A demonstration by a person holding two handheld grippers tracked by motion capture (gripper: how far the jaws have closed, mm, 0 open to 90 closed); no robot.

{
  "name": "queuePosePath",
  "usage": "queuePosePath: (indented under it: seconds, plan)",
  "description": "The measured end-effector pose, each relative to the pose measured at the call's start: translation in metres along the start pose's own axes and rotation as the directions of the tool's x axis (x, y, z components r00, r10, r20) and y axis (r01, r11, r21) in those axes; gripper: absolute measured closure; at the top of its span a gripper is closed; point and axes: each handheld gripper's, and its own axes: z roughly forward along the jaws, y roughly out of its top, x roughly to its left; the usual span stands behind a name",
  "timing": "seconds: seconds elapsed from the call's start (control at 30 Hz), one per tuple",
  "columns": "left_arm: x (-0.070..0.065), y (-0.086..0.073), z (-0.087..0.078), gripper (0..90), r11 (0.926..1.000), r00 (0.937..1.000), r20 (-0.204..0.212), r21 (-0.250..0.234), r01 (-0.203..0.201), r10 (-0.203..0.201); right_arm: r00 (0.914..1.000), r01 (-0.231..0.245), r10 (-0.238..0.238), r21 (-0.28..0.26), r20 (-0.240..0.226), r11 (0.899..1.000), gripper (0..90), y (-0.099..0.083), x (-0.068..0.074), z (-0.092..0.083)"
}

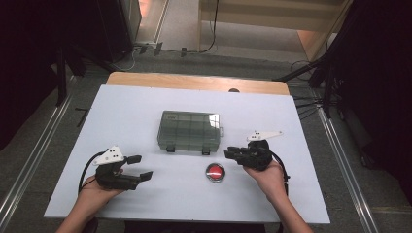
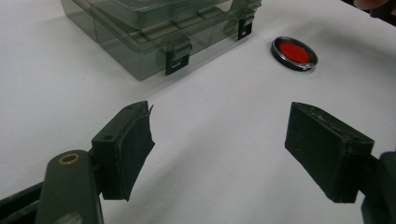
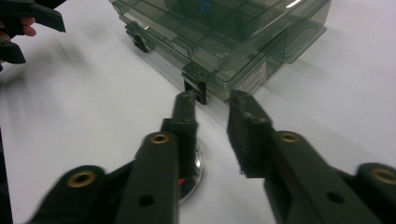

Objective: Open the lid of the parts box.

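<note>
High view had the right gripper (image 1: 232, 154), jaws nearly together and empty, hovering just upper right of the red button (image 1: 215, 172) and way nearer it than the wide-open left gripper (image 1: 139, 167).

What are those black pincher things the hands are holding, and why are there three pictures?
A person sits at a white table and holds a tool in each hand. Each tool ends in a claw with two black jaws. One picture looks down from above. The other two come from little cameras riding on each claw, looking along its jaws.

On the table lie a clear plastic box with its lid down and two black latches, and a small round tin with a red middle.

The left claw is wide open, with nothing in it. The right claw has its jaws close together with a small gap. It hovers above the tin, pointing at a latch, and grips nothing.
</note>
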Motion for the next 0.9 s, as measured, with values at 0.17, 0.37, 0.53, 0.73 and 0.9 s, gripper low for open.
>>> queuePosePath:
  seconds: [0.17, 0.37, 0.53, 0.73, 0.9]
  plan:
    - [0.0, 0.0, 0.0, 22.9, 1.0, 1.0, 0.0, -0.001, 0.001, -0.001, 0.9999, 0.009, -0.008, 0.045, -0.009, 0.999, 90.0, 0.006, -0.002, 0.009]
    - [0.0, 0.0, 0.0, 22.9, 1.0, 1.0, 0.001, -0.002, 0.001, -0.001, 0.9998, 0.016, -0.017, 0.077, 0.005, 0.997, 90.0, 0.011, -0.003, 0.019]
    - [0.0, 0.0, 0.0, 22.9, 1.0, 1.0, 0.001, -0.001, 0.001, -0.001, 0.9997, 0.012, -0.014, 0.092, 0.023, 0.996, 90.0, 0.015, -0.003, 0.026]
    - [0.001, 0.0, 0.001, 23.0, 1.0, 1.0, -0.002, 0.001, 0.002, -0.002, 0.9997, -0.002, 0.0, 0.093, 0.024, 0.996, 90.0, 0.018, -0.006, 0.031]
    - [0.001, 0.0, 0.001, 23.0, 1.0, 1.0, -0.005, 0.008, -0.003, 0.003, 0.9997, -0.002, 0.0, 0.09, 0.024, 0.996, 90.0, 0.021, -0.006, 0.034]
